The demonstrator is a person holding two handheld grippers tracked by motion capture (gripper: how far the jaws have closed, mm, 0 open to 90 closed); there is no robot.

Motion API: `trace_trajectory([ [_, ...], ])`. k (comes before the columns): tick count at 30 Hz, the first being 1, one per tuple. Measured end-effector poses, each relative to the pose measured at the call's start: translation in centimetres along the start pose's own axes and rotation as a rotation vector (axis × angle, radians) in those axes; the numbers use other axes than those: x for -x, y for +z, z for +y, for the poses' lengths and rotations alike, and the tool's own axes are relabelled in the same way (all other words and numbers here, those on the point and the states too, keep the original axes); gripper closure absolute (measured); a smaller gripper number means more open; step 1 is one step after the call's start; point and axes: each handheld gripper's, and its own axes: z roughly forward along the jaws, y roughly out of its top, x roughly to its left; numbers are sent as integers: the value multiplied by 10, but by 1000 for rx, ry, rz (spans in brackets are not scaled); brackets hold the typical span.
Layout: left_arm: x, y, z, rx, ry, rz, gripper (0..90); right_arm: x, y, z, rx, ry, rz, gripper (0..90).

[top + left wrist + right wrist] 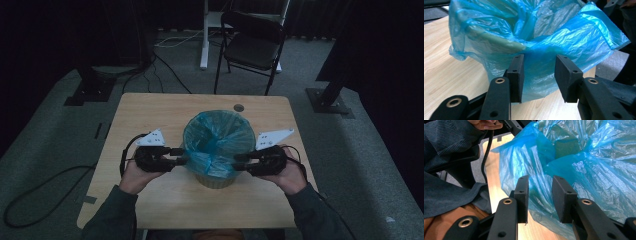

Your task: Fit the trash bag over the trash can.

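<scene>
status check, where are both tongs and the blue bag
Left tongs and right tongs open, either side of the bin. Thin blue plastic bag draped over its rim, film between the jaws, not pinched. Nothing in the way.

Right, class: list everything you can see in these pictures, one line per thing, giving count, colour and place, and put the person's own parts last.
Table: one, light wood, centre of the high view.
Bin: one, pale, near the table's front edge, between the two grippers.
Bin bag: one, blue see-through plastic, lining the bin and draped over its rim.
Chair: one, black, folding, on the floor beyond the table.
Cables: several, black and white, on the grey floor behind the table.
Left gripper: one, black, at the bag's left side, fingers apart with plastic between them.
Right gripper: one, black, at the bag's right side, fingers apart with plastic between them.
Sleeves: two, dark grey, bottom of the high view.
</scene>
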Motion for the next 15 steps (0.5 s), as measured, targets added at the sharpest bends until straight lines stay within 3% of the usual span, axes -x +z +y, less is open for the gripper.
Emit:
trace_trajectory([
  [15,5,2,-4,-10,11,-25,724,-3,-1,-1,5,-11,-2,778],
])
